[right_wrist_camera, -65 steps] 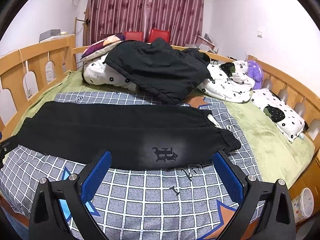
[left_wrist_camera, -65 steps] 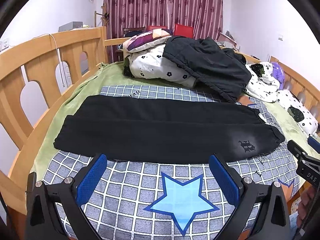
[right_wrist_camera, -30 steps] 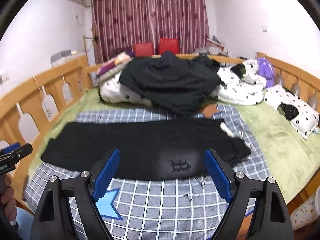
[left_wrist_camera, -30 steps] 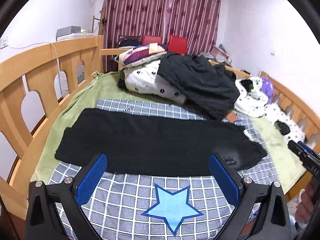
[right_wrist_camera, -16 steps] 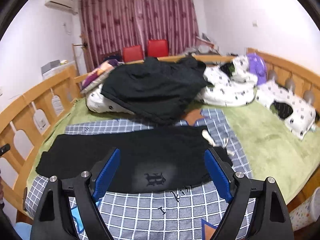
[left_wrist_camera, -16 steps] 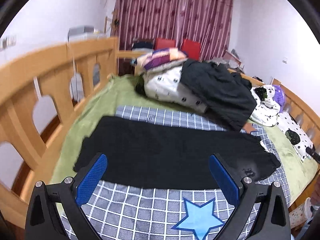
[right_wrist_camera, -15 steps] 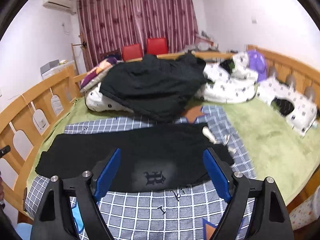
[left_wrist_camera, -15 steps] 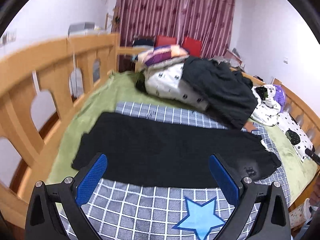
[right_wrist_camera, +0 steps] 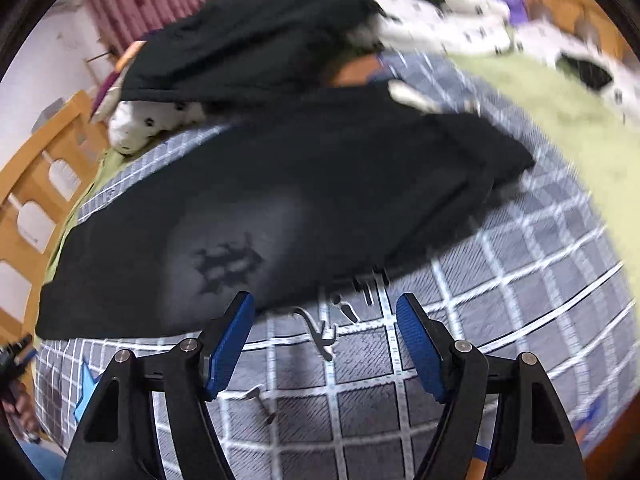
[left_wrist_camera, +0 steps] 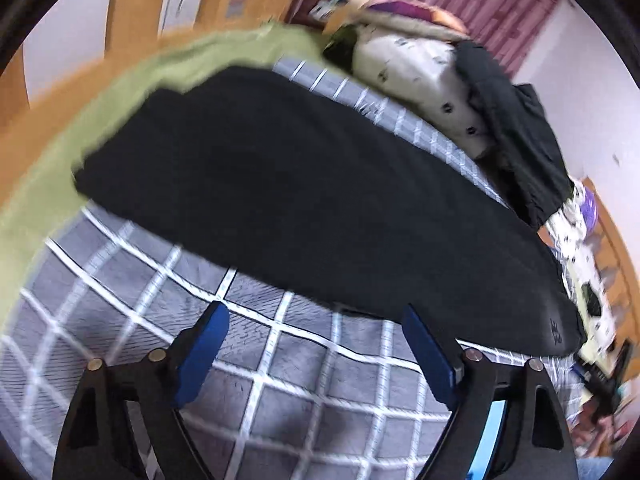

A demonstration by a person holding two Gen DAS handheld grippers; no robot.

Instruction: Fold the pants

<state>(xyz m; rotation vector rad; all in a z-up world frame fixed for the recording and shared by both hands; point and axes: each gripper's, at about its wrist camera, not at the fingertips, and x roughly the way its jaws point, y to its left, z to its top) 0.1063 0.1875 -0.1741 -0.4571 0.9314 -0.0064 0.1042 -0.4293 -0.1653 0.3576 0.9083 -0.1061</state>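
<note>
Black pants (left_wrist_camera: 304, 200) lie flat across the grey checked blanket (left_wrist_camera: 260, 384), legs one over the other, cuffs at the left, waist at the right. My left gripper (left_wrist_camera: 316, 344) is open and empty, low over the blanket just short of the pants' near edge towards the cuff end. In the right wrist view the pants (right_wrist_camera: 320, 184) show a dark logo (right_wrist_camera: 228, 264) on a faded patch. My right gripper (right_wrist_camera: 326, 340) is open and empty, close to the near edge beside the logo. Both views are motion-blurred.
A heap of bedding and a black jacket (right_wrist_camera: 248, 40) lies behind the pants. A wooden bed rail (right_wrist_camera: 36, 184) runs on the left. Green sheet (right_wrist_camera: 572, 112) and spotted pillows (right_wrist_camera: 460, 20) are at the right. The other gripper shows at the edge (right_wrist_camera: 12, 356).
Both grippers have dropped down and tilted towards the bed, now close to the pants' near edge. The pants have not moved. Both stay open.
</note>
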